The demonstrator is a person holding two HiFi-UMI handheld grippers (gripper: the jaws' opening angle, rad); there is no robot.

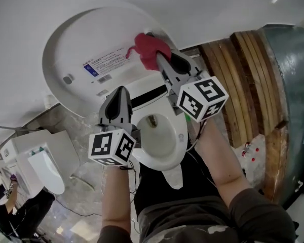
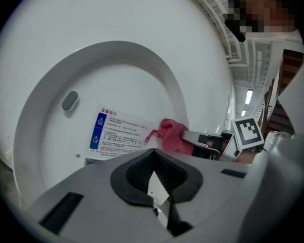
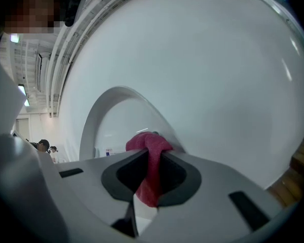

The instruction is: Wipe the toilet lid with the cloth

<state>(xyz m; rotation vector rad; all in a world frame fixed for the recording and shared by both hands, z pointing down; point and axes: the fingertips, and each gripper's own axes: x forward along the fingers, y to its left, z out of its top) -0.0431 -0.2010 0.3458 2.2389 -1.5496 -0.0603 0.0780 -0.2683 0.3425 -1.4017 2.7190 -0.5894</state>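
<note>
Toilet lid [image 1: 76, 39] is standing up against the white wall. The pink cloth [image 1: 149, 48] is lying against the lid, high up near its right rim. We are holding the cloth with our right gripper [image 1: 159, 58]. Its two jaws are squeezing tight on the cloth, and a bit of cloth is hanging down between them. Our left gripper [image 1: 120, 91] is pointing at the lower part of the lid, just under the sticker [image 1: 105, 65] with blue and red print. Its jaws are closed all the way and are holding nothing. We cannot tell if its tip is touching the lid. The toilet bowl [image 1: 181, 133] is sitting open under both grippers. Brown wooden boards [image 1: 243, 80] are standing to the right.
</note>
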